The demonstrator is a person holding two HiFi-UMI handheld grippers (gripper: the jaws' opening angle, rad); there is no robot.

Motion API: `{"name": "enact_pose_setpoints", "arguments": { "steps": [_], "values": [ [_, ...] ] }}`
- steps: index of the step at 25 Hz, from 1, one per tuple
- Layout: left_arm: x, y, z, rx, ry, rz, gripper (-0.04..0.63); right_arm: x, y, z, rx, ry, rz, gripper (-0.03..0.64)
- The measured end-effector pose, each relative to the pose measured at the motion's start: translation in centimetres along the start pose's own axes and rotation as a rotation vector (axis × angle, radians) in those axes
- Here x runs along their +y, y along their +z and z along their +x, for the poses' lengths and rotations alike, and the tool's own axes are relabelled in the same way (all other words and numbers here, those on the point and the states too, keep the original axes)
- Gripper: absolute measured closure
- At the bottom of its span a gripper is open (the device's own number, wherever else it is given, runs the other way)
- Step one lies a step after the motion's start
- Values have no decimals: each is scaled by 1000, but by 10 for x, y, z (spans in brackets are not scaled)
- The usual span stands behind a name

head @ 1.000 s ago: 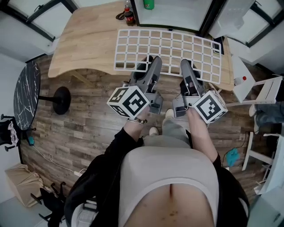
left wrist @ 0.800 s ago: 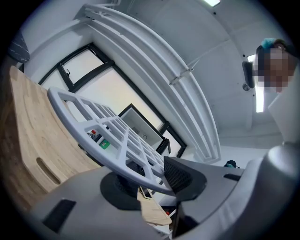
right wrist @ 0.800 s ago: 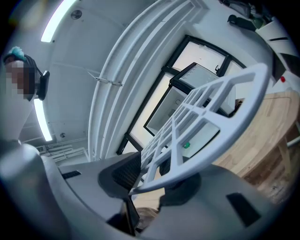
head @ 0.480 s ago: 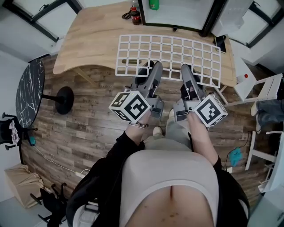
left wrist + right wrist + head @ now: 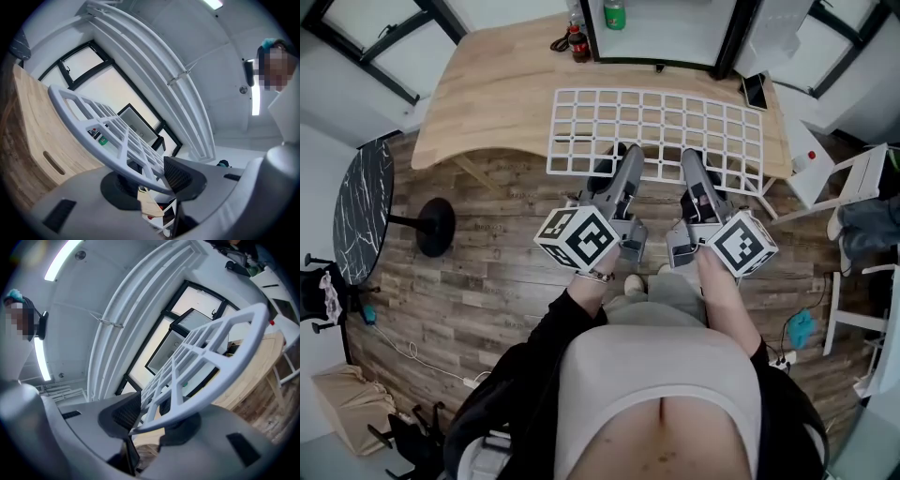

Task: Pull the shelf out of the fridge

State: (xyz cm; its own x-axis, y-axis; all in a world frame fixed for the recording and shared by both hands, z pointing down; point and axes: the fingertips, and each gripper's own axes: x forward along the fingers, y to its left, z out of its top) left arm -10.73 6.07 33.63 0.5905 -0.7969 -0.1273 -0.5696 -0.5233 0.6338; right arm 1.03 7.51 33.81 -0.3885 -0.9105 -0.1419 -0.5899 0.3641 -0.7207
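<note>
The white grid shelf [image 5: 661, 122] hangs level over the wooden table [image 5: 497, 89], fully out of the open fridge [image 5: 661, 33] at the back. Its near edge overhangs the table's front. My left gripper [image 5: 617, 161] is shut on the shelf's near rim left of the middle. Shut on the same rim a little to the right is my right gripper [image 5: 695, 161]. In the left gripper view the rim [image 5: 86, 119] runs between the jaws of the left gripper [image 5: 157, 180]. The right gripper view shows the rim [image 5: 220, 380] clamped in the right gripper [image 5: 145, 420].
A green can [image 5: 615, 13] stands inside the fridge, and a dark cola bottle [image 5: 578, 42] on the table beside it. A phone [image 5: 757, 91] lies at the table's right end. A black round side table [image 5: 358, 211] is at the left, white furniture [image 5: 853, 187] at the right.
The shelf has come a little toward me, away from the fridge; its near edge now overhangs the table's front. Both grippers keep their hold on it.
</note>
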Motion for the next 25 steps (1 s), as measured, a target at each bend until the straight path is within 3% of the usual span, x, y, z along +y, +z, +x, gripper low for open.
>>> {"name": "enact_pose_setpoints", "arguments": {
  "steps": [13,19,25],
  "values": [
    [-3,-20,4,24,26,-16,451,-21,-1,-13,10,-31,56,489],
    [-32,-30,-2,6,29,0,451,-11,16,-37,7,29,47,489],
    [-63,-40,-21,-24,33,-4,451,-2,27,-68,20,35,28,489]
  ]
}}
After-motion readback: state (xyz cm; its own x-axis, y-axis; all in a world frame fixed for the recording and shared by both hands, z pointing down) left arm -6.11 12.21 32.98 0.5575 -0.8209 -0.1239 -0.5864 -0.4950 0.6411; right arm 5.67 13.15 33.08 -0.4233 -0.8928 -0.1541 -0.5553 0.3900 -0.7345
